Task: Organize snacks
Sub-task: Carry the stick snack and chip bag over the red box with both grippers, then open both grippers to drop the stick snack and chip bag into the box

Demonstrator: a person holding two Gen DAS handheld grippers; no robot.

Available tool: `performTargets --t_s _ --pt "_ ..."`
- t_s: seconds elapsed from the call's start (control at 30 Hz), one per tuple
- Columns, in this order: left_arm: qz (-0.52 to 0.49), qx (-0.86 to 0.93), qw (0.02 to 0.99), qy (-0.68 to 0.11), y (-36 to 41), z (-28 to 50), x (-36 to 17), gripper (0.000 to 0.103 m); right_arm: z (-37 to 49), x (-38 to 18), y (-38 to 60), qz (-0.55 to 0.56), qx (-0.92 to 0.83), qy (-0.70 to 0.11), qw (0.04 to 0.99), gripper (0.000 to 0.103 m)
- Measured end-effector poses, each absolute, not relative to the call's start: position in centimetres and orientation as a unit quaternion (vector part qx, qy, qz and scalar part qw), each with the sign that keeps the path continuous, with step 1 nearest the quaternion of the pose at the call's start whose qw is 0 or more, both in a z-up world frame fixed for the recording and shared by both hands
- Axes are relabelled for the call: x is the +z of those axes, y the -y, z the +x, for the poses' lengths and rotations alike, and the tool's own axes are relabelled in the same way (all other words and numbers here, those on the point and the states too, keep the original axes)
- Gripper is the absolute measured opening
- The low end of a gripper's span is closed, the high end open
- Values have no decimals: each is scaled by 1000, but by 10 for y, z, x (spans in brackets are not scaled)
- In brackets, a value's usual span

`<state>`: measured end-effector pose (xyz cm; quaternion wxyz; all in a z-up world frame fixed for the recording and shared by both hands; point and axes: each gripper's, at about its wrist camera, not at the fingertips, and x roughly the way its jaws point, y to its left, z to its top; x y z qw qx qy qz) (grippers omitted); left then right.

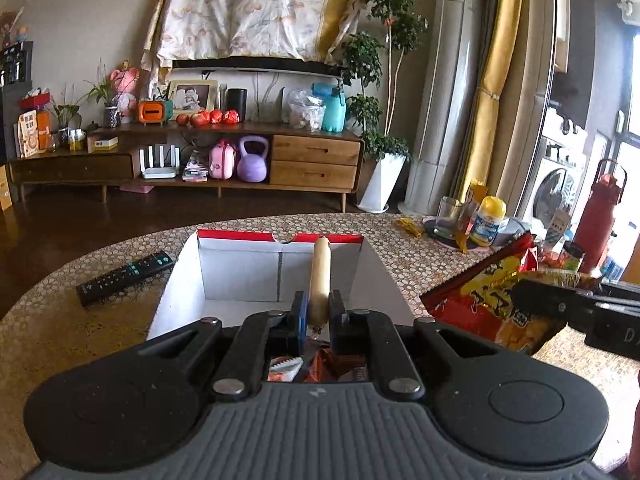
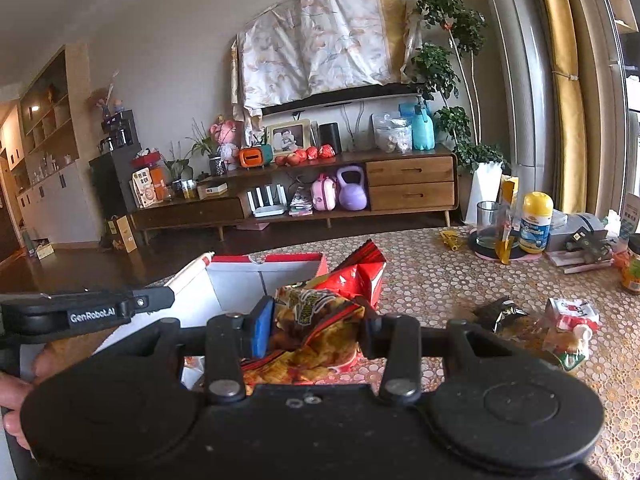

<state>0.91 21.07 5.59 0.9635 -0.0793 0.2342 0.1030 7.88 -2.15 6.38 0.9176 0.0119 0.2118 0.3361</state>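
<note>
My left gripper (image 1: 318,312) is shut on a pale sausage stick (image 1: 320,276) and holds it over the open white box with a red rim (image 1: 240,268). A few snack packs (image 1: 320,368) lie in the box under the gripper. My right gripper (image 2: 312,332) is shut on a red and yellow crisp bag (image 2: 320,320) and holds it at the box's right side (image 2: 240,280). The bag (image 1: 492,300) and the right gripper (image 1: 560,304) also show at the right of the left wrist view. The left gripper (image 2: 160,300) shows at the left of the right wrist view.
A black remote (image 1: 124,276) lies left of the box. Loose snack packs (image 2: 560,328) lie on the patterned table (image 2: 440,280) to the right. A glass (image 2: 488,224), a yellow-capped bottle (image 2: 536,224) and a red flask (image 1: 600,220) stand at the far right.
</note>
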Motion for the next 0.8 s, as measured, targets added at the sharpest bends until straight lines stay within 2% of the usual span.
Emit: performTargets --t_s 0.47,0.8 --pt "-47 99 945 -309 -260 61 53 10 107 68 -37 -6 378 -227 898 40" --pt "-78 109 929 -345 -288 104 30 10 149 48 -97 -28 397 -288 871 40"
